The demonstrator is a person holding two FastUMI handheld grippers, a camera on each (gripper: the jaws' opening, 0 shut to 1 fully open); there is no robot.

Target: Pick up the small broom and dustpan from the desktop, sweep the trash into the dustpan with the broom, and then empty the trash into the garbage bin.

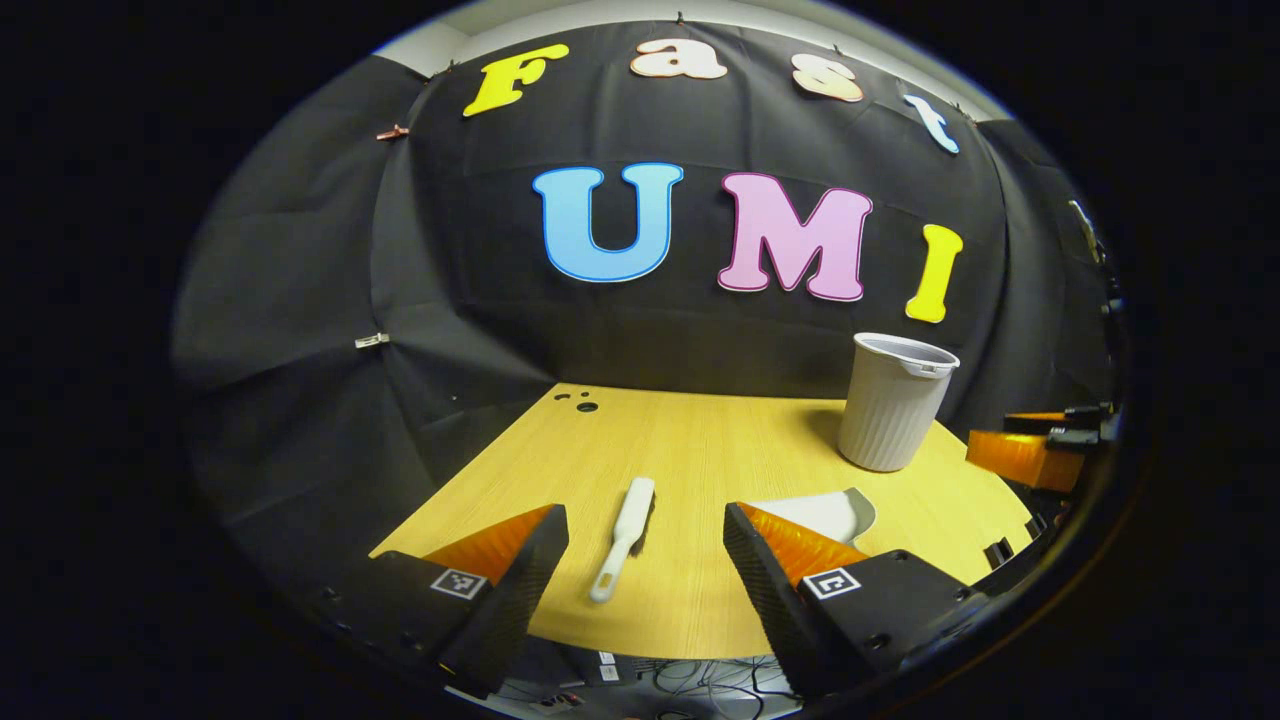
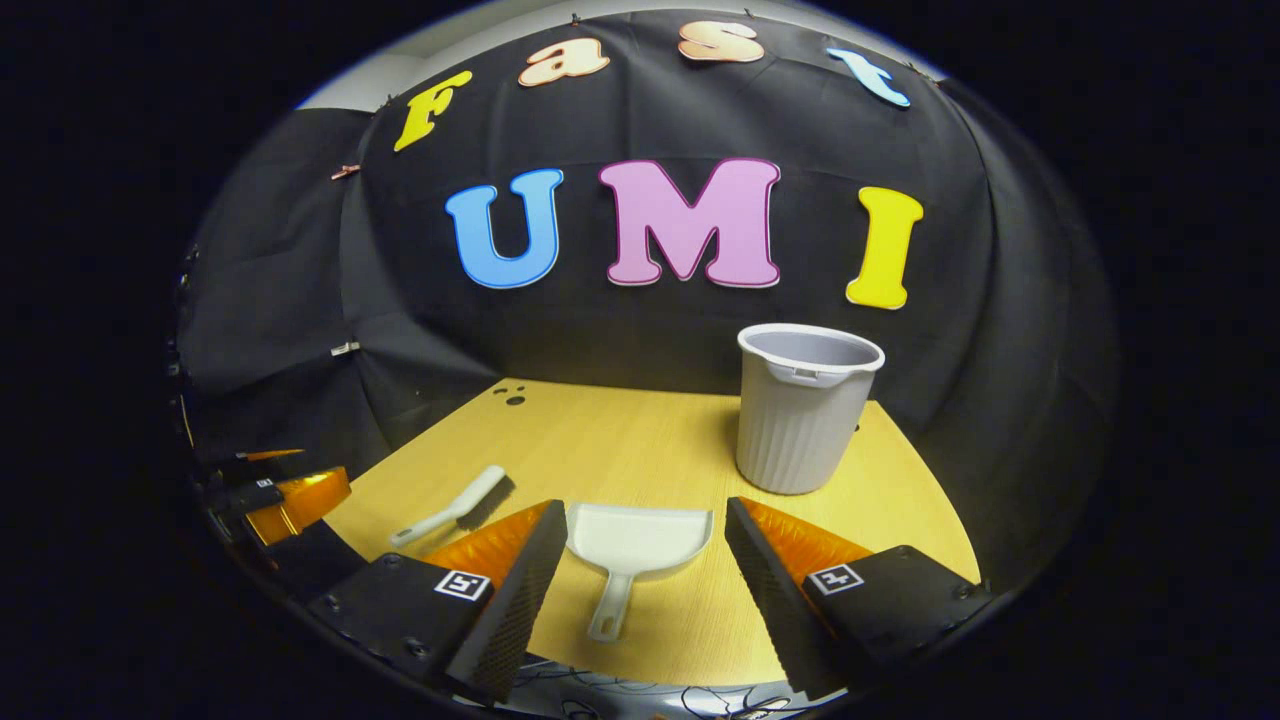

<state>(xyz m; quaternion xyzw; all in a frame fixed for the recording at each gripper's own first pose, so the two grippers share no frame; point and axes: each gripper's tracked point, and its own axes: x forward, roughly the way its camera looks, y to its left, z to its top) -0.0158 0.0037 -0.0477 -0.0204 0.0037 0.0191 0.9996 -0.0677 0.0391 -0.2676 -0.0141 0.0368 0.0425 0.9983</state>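
Wood-grain desktop (image 2: pixel 640 430): pale, lit from above; carries all the task's things.
Left gripper (image 1: pixel 645 560): held above the near edge of the desktop, jaws spread wide, nothing between them.
Small broom (image 1: pixel 625 537): lies flat just ahead of the left gripper, in line with the gap between its fingers, handle end nearest; that lie suits a straight reach onto the handle.
Right gripper (image 2: pixel 640 560): likewise above the near edge, jaws wide apart, holding nothing.
Dustpan (image 2: pixel 632 548): flat on the desktop straight ahead of the right gripper, handle pointing back into the gap, scoop mouth facing away.
Garbage bin (image 2: pixel 803 408): upright, open-topped, beyond the right gripper and off to its right, well apart from the dustpan; inside not visible.
Trash: none that I can make out on the desktop.
Stage (judgement): broom and dustpan down with no trash visible fits either tools waiting to be taken up or tools set back after emptying; cannot tell which.
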